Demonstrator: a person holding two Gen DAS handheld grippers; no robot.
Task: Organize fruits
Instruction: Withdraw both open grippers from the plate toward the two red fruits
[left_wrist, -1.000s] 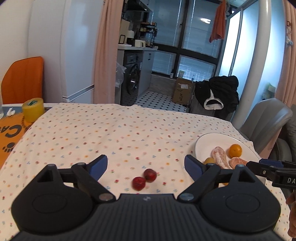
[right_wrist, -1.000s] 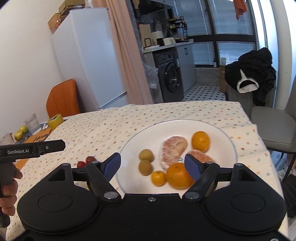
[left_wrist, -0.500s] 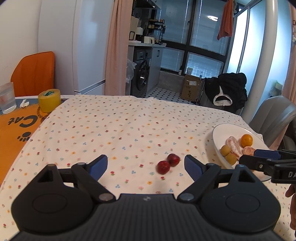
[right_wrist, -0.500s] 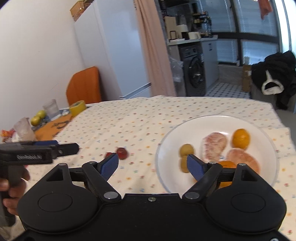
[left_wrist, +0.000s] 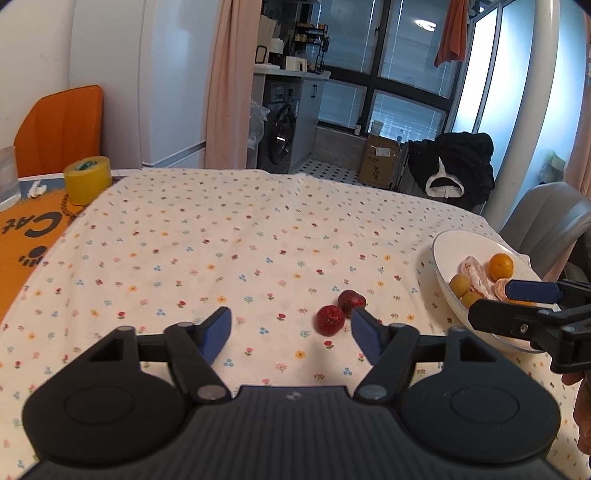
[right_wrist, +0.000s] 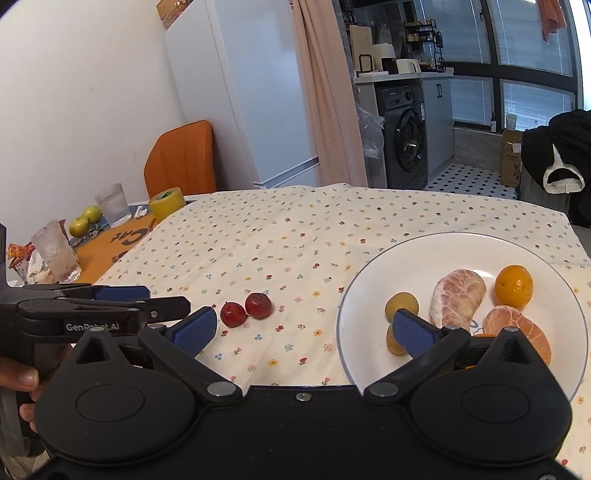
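Observation:
Two small red fruits (left_wrist: 340, 312) (right_wrist: 245, 309) lie side by side on the flowered tablecloth (left_wrist: 229, 236). My left gripper (left_wrist: 291, 334) is open and empty, hovering just short of them, its right finger close beside the right-hand one. A white plate (right_wrist: 369, 273) (left_wrist: 443, 251) to the right holds an orange (right_wrist: 514, 286), peeled citrus pieces (right_wrist: 460, 299) and two small yellow-green fruits (right_wrist: 401, 305). My right gripper (right_wrist: 304, 328) is open and empty, low over the plate's left rim. It also shows at the right edge of the left wrist view (left_wrist: 517, 306).
On an orange mat (right_wrist: 122, 240) at the table's left stand a yellow tape roll (left_wrist: 87, 179), two glasses (right_wrist: 112, 205) and two green apples (right_wrist: 85, 219). An orange chair (left_wrist: 59, 127) stands behind, a grey chair (left_wrist: 550, 218) at the right. A hand (right_wrist: 18, 376) holds the left gripper.
Both views have swung left. The red fruits now sit right of centre between my left fingers, and the plate has slid right in the right wrist view. Both grippers stayed open.

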